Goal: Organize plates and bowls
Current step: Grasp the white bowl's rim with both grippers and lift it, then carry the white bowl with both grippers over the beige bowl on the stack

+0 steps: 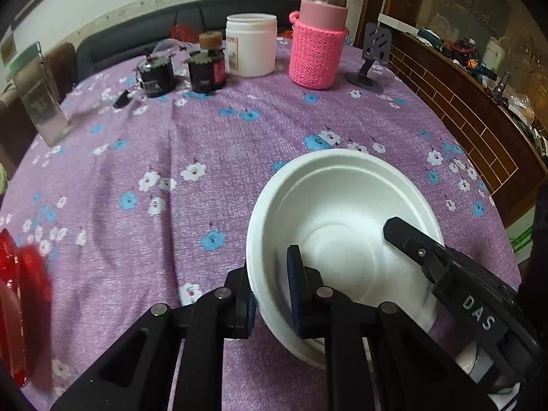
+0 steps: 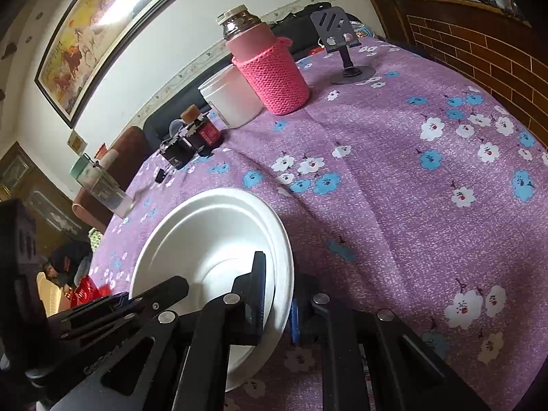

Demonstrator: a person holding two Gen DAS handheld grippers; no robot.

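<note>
White bowl (image 1: 342, 226) near the front edge of a round table (image 1: 205, 157) under a purple cloth with blue and white flowers. Gripped on two sides at once. Left gripper (image 1: 272, 303) pinched on the near-left wall of the bowl, one pad outside the rim, the other inside. Right gripper (image 2: 277, 303) clamped likewise on the bowl's near-right wall in its own view, one finger inside, the blue-edged pad outside. Jaws of both narrow, with only the thin wall between them. In the left view, the right gripper's inner finger (image 1: 411, 239) reaching across the bowl's hollow from the right. Bowl upright and empty inside; whether resting on the cloth or just off it, cannot tell.

Far across the table: a flask in a pink knitted sleeve (image 1: 316, 54), a white jar (image 1: 251, 44) just left of it, two small dark bottles (image 1: 205, 68) further left, a grey phone stand (image 1: 371, 56) to the right. Glass tumbler (image 1: 44, 109) at the far left. Something red and shiny (image 1: 20, 308) at the near-left edge, blurred. Framed picture (image 2: 99, 30) on the wall beyond.
</note>
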